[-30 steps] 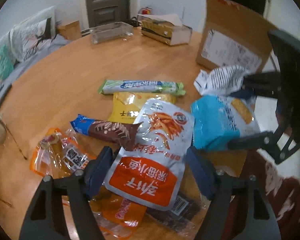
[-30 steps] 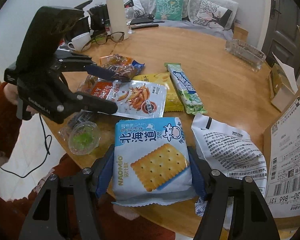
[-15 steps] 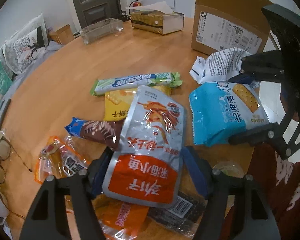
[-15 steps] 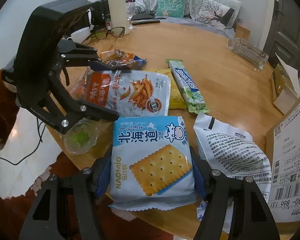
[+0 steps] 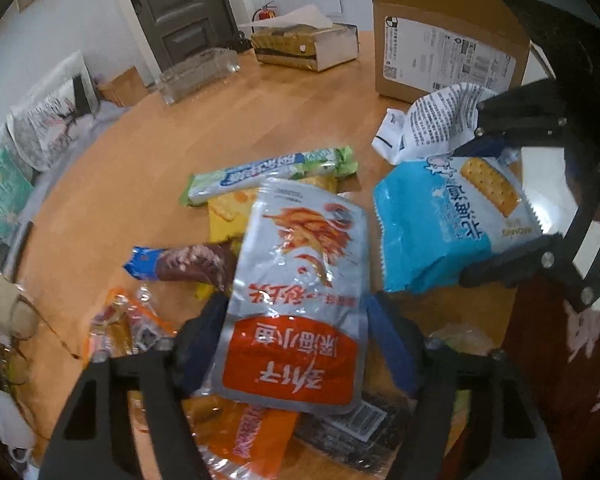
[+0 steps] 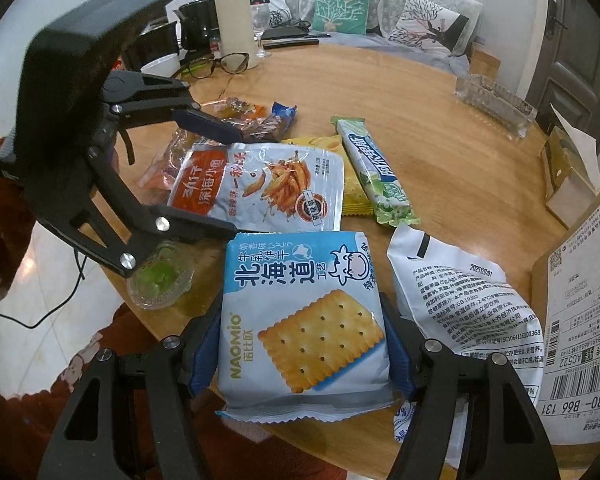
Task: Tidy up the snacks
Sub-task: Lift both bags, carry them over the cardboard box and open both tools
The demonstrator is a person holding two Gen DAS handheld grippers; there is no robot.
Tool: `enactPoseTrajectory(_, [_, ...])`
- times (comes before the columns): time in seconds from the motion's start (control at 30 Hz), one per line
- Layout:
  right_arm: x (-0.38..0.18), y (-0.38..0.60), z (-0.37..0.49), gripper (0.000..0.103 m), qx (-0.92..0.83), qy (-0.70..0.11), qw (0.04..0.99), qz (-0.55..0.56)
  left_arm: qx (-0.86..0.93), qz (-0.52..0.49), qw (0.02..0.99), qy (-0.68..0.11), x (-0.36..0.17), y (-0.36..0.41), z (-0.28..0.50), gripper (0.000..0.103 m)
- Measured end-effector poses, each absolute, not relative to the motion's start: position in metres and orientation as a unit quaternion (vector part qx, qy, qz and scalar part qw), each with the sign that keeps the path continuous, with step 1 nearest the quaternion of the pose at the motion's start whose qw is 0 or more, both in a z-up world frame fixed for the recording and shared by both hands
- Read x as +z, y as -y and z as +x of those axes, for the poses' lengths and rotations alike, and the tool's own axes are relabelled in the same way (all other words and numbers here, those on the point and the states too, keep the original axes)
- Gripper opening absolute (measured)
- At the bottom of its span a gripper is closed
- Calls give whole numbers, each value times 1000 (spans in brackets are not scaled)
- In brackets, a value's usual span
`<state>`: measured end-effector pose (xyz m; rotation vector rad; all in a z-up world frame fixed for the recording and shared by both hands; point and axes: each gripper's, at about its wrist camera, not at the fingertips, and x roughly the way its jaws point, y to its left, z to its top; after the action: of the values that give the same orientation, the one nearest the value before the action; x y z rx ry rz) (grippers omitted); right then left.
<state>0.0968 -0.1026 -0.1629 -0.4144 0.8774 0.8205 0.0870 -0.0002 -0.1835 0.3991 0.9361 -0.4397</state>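
My left gripper [image 5: 296, 340] is shut on a silver and orange fish snack pouch [image 5: 300, 280] and holds it lifted over the snack pile; the pouch also shows in the right wrist view [image 6: 260, 184]. My right gripper [image 6: 304, 344] is shut on a blue cracker packet [image 6: 300, 312] above the table's near edge; that packet shows in the left wrist view [image 5: 448, 224]. A green wafer bar [image 5: 272, 172], a yellow packet [image 5: 228, 216], a brown chocolate bar [image 5: 180, 268], orange packets [image 5: 244, 432] and a white crumpled bag [image 6: 460, 304] lie on the round wooden table [image 5: 180, 140].
An open cardboard box [image 5: 440, 52] stands at the table's right side. A tissue box [image 5: 308, 48] and a clear glass tray [image 5: 196, 76] sit at the far edge. A jelly cup [image 6: 160, 284], glasses [image 6: 220, 66], a thermos [image 6: 236, 20] and cups are near the left gripper.
My left gripper has lifted the fish snack pouch higher and tilted it over the pile. My right gripper holds the cracker packet in much the same place.
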Motion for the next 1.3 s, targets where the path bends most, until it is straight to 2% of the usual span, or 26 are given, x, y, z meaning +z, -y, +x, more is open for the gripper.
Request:
enactPoseTrajectory(0.37, [-161, 106, 97, 63, 387, -409, 807, -179, -204, 158, 864, -433, -170, -8, 83, 64])
enactPoseTrajectory(0.63, [-147, 112, 89, 63, 391, -402, 813, -156, -170, 125, 891, -402, -133, -24, 67, 64])
enactPoseTrajectory(0.8, [-110, 115, 66, 63, 412, -366, 821, -147, -136, 123, 913, -363, -83, -28, 46, 64])
enactPoseTrajectory(1.0, [-38, 133, 35, 63, 420, -290, 851, -128, -136, 107, 940, -293, -6, -13, 20, 64])
enactPoseTrajectory(1.13, [9, 165, 22, 63, 404, -244, 874, -114, -166, 104, 948, -251, 39, 16, 12, 64])
enactPoseTrajectory(1.3, [35, 214, 24, 63, 342, -227, 907, -99, -226, 106, 938, -240, 70, 70, 28, 64])
